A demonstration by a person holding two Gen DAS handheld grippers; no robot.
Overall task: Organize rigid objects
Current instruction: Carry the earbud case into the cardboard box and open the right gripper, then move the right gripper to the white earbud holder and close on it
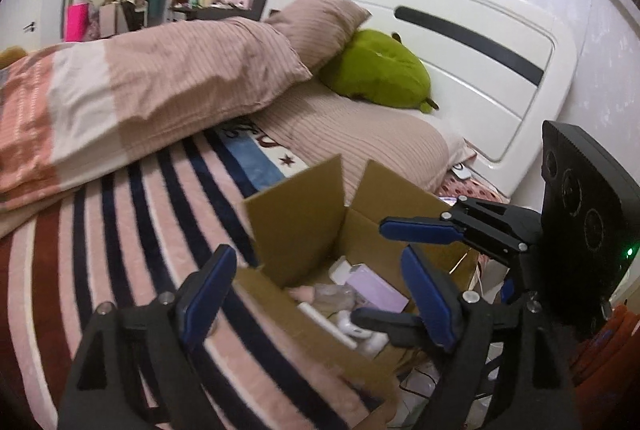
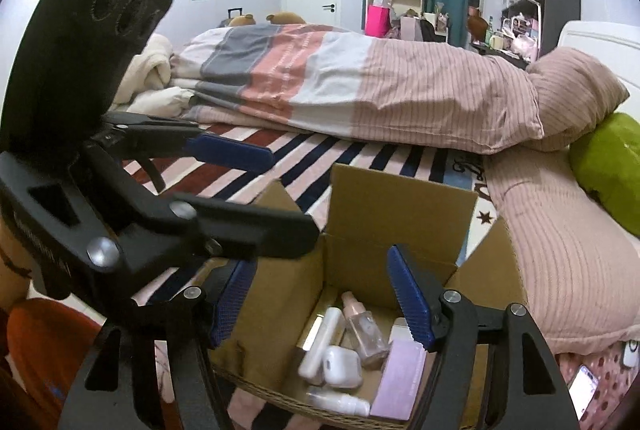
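On top of the striped bed blanket (image 1: 120, 213): open brown cardboard box (image 2: 396, 213). Inside it already: white earbud case (image 2: 342, 366), clear glass bottle (image 2: 366, 334), flat purple box (image 2: 400, 382), white tubes. Left gripper (image 1: 316, 294) and right gripper (image 2: 320, 302) over the box, tongs apart, holding nothing. Probably almost done; nothing loose spotted nearby.

A green plush cushion (image 1: 376, 73) leans against the white headboard (image 1: 460, 41) beside a striped pillow (image 1: 316, 25).
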